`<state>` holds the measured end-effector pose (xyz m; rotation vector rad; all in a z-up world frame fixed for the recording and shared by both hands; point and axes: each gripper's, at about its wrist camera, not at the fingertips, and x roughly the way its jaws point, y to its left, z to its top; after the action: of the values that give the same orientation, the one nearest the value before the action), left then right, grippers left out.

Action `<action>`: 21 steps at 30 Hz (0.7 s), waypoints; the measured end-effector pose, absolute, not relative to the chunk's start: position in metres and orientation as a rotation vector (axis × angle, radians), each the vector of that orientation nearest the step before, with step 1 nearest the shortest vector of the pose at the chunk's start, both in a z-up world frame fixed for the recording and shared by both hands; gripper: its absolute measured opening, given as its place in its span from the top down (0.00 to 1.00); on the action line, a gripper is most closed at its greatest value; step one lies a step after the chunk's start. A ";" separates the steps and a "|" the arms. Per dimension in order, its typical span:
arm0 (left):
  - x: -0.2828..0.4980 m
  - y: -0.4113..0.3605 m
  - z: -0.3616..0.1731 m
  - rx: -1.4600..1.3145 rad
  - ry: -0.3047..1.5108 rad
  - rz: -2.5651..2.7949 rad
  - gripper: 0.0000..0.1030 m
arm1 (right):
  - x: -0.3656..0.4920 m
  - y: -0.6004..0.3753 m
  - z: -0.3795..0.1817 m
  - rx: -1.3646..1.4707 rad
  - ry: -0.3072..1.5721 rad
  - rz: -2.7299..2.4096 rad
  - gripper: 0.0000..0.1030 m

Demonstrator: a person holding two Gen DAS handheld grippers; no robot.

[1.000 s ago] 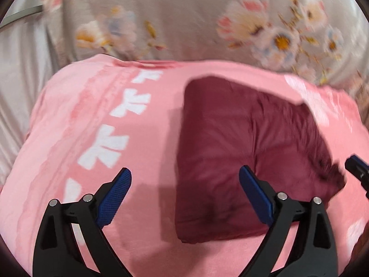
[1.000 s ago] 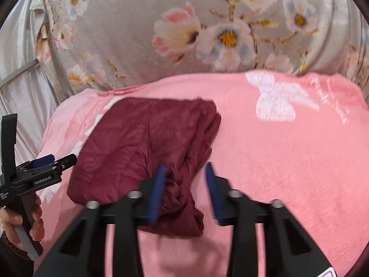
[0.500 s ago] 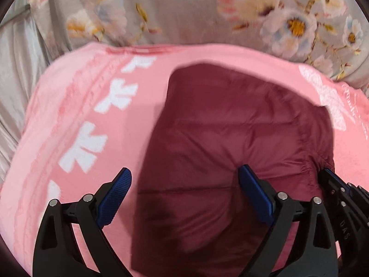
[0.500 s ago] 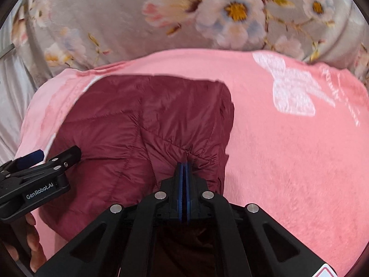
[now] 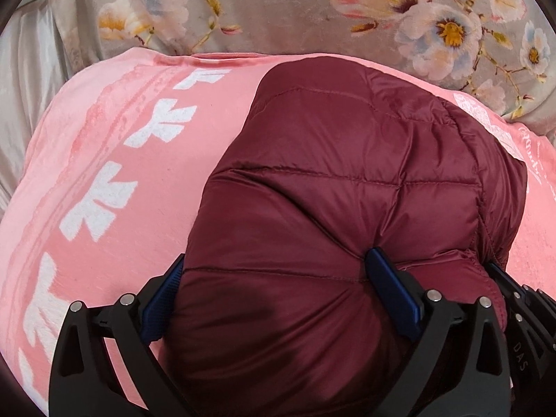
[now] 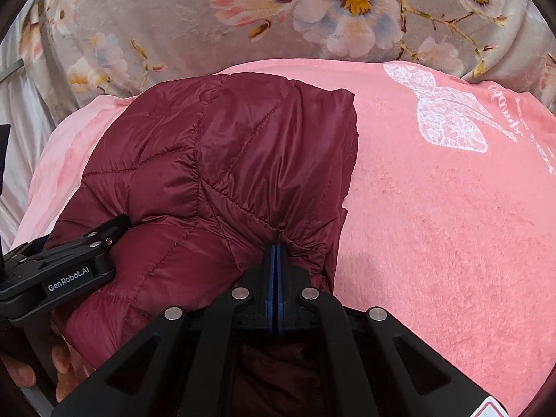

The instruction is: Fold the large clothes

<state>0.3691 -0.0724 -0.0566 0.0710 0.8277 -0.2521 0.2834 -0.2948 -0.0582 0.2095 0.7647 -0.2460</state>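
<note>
Left wrist view. Shows the left gripper [image 5: 276, 259] spread to its widest, having just been opening further, with the near bulge of the maroon puffer jacket [image 5: 347, 160] between the jaws. Puts the right-hand pad down into a dent in the quilting and the left-hand pad at the jacket's side edge, half hidden by it. Gives no sure sign of a bite; probably only rests against the padding. Places the jacket straight ahead of the tool and running away from it, folded into a thick block on the pink blanket [image 5: 139, 208], with the floral cover [image 5: 278, 10] beyond. Catches the right gripper [image 5: 514, 299] at the tool's right side, touching the same near edge.

Right wrist view. Shows the right gripper [image 6: 276, 248] clamped tight, blue pads together, with a puckered pinch of the jacket [image 6: 226, 160] gathered right at the tips. Leaves bare blanket [image 6: 434, 226] to the tool's right. Finds the left gripper [image 6: 114, 229] off to the left, lying against the jacket, and a hand [image 6: 59, 365] below it.

Risks from here. Holds only a thin pinch of slick shell, so could slip free under a lift. Lifts one corner alone if the left side does not close, letting the springy layers fall open and undoing the fold. Could also drag the blanket up if the left jaws close too low.
</note>
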 end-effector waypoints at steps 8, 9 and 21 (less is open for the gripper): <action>0.366 -0.075 -0.063 0.081 0.793 -0.240 0.04 | 0.285 -0.293 -0.059 0.188 0.767 -0.258 1.00; 0.366 -0.075 -0.063 0.082 0.792 -0.239 0.04 | 0.285 -0.292 -0.059 0.185 0.768 -0.260 1.00; 0.366 -0.076 -0.064 0.090 0.786 -0.233 0.04 | 0.285 -0.290 -0.060 0.183 0.770 -0.264 1.00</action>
<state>0.3663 -0.0757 -0.0636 0.0902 0.7865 -0.2329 0.2850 -0.2905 -0.0601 0.1825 0.7705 -0.2641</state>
